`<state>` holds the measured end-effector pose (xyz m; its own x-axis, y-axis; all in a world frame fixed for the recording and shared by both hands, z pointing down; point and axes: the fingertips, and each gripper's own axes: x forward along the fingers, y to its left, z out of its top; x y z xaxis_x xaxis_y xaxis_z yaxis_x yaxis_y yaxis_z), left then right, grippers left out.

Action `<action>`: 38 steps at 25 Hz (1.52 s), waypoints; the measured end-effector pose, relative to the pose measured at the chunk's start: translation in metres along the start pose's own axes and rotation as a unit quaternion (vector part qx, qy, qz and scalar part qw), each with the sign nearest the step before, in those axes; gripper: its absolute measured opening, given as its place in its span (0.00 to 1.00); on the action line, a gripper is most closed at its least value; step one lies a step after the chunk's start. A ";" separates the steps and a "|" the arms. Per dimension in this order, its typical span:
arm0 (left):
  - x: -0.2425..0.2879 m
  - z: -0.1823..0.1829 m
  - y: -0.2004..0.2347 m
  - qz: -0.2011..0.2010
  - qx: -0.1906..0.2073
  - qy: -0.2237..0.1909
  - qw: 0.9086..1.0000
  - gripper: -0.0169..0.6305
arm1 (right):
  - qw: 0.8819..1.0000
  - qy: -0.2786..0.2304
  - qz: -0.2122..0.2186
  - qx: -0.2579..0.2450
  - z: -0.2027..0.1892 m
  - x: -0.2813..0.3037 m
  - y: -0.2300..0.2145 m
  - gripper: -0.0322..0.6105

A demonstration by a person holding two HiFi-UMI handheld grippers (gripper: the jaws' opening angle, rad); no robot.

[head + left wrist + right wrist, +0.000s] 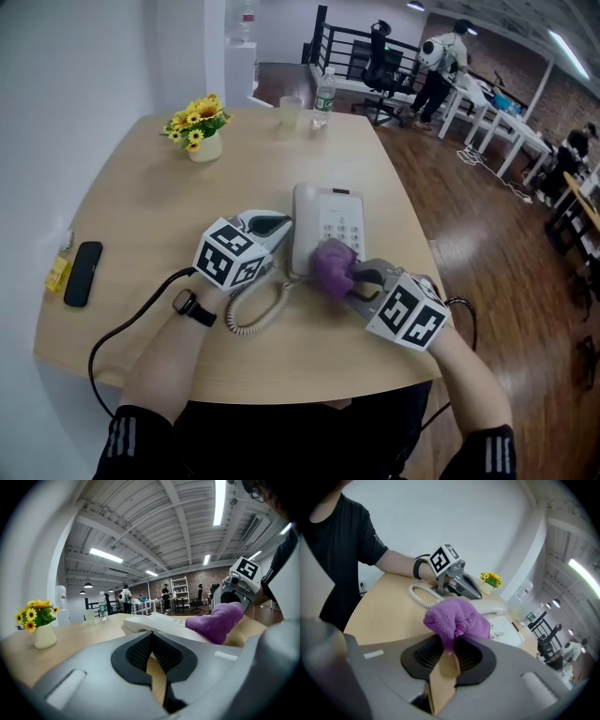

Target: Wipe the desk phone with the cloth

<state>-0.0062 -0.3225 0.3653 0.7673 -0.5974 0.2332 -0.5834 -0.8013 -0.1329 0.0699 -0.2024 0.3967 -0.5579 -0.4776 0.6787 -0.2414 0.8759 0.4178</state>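
**Cloth's sitting on the near end of the phone, and the rest of the phone is beyond it**

So the desk phone (328, 220) sits on the desk (141, 216) with its long axis running pretty much straight away from the person. The right hand-held gripper (358, 278) is at the phone's near right corner. Its jaws are pinching a bunched-up purple cloth (331, 265), which rests on the phone's near end, over the lower keys.

Most of the phone lies beyond the cloth, toward its far end, so I'd guess the stroke has to run along that long axis. The right one is obviously the nearer one for it.

The left hand-held gripper (278, 225) is just beside the phone's left side by the handset, jaws pressed together on nothing. It's probably there to steady the phone, but I can't tell if it's actually touching. The coiled cord (255, 314) loops off the phone's near left corner.

The cloth hides the phone's near edge, and how hard it's pressing is anyone's guess.
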 end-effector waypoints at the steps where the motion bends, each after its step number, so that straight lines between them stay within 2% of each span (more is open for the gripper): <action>1: 0.000 0.000 0.000 0.000 -0.001 0.000 1.000 0.02 | 1.000 -0.013 0.000 0.007 0.005 0.002 -0.002 0.18; 3: 0.000 0.000 0.001 0.000 -0.001 -0.001 1.000 0.02 | 0.999 -0.025 0.005 0.023 0.008 0.012 -0.003 0.18; 7: 0.000 0.000 0.000 -0.001 -0.003 -0.002 1.000 0.02 | 0.999 -0.017 0.016 0.049 -0.004 0.026 -0.004 0.17; 21: 0.000 0.000 0.001 0.000 -0.003 -0.002 1.000 0.02 | 0.989 0.018 -0.037 0.139 -0.090 -0.025 -0.029 0.17; 24: 0.000 -0.001 0.001 -0.001 -0.005 -0.002 1.000 0.02 | 0.988 0.011 -0.044 0.148 -0.094 -0.032 -0.031 0.17; 27: 0.000 -0.001 0.001 -0.001 -0.004 -0.002 1.000 0.02 | 0.985 -0.025 -0.050 0.161 -0.089 -0.040 -0.040 0.17; 30: 0.000 -0.001 0.000 -0.001 -0.003 -0.002 1.000 0.02 | 0.972 -0.083 -0.086 0.205 -0.083 -0.055 -0.065 0.17; 34: 0.000 -0.001 0.001 0.000 -0.004 -0.002 1.000 0.02 | 0.937 -0.173 -0.137 0.271 -0.078 -0.070 -0.110 0.17; 38: 0.000 -0.001 0.000 -0.002 -0.006 -0.003 1.000 0.02 | 0.907 -0.216 -0.169 0.319 -0.085 -0.072 -0.140 0.17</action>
<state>-0.0067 -0.3228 0.3659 0.7709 -0.5948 0.2279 -0.5840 -0.8029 -0.1200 0.2114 -0.2965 0.3411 -0.5924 -0.7753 0.2190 -0.7903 0.6121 0.0288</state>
